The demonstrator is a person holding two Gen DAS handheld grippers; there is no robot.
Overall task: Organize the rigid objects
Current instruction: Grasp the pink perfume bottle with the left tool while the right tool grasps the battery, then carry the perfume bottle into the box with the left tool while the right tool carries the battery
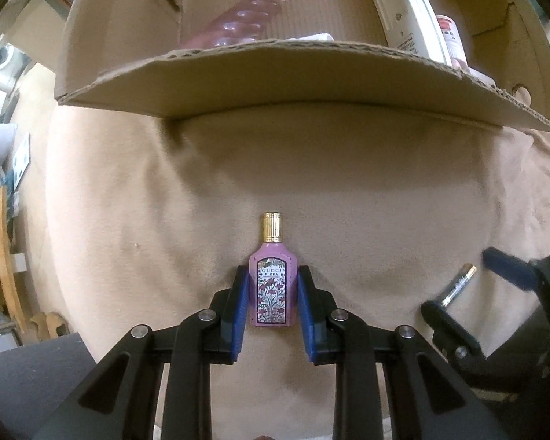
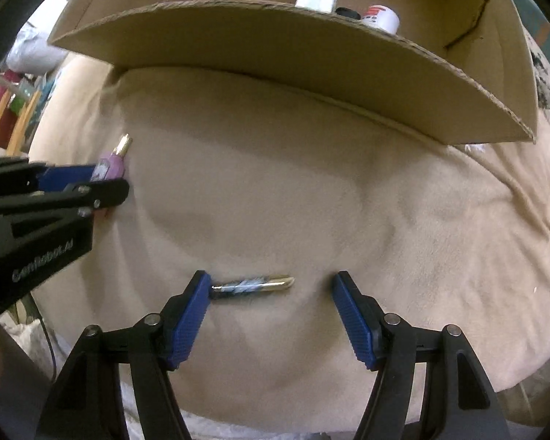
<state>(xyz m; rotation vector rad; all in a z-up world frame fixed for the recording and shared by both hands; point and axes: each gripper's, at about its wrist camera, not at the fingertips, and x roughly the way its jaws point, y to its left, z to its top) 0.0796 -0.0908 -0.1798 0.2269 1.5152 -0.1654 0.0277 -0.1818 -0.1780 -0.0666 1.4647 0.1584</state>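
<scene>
A pink perfume bottle (image 1: 273, 286) with a gold cap lies on the beige blanket between the blue pads of my left gripper (image 1: 273, 275), which press its sides. It also shows in the right wrist view (image 2: 110, 163). A slim silver and blue tube (image 2: 253, 285) lies crosswise on the blanket between the pads of my right gripper (image 2: 271, 280), which is open around it; its left end touches the left pad. The tube also shows in the left wrist view (image 1: 458, 284) beside the right gripper (image 1: 469, 278).
An open cardboard box (image 1: 275, 80) stands at the back with its near flap hanging over the blanket. Inside are a pink translucent bottle (image 1: 245, 14), a white flat pack (image 1: 407, 7) and a small white jar (image 2: 381, 16). Wooden furniture stands at the left.
</scene>
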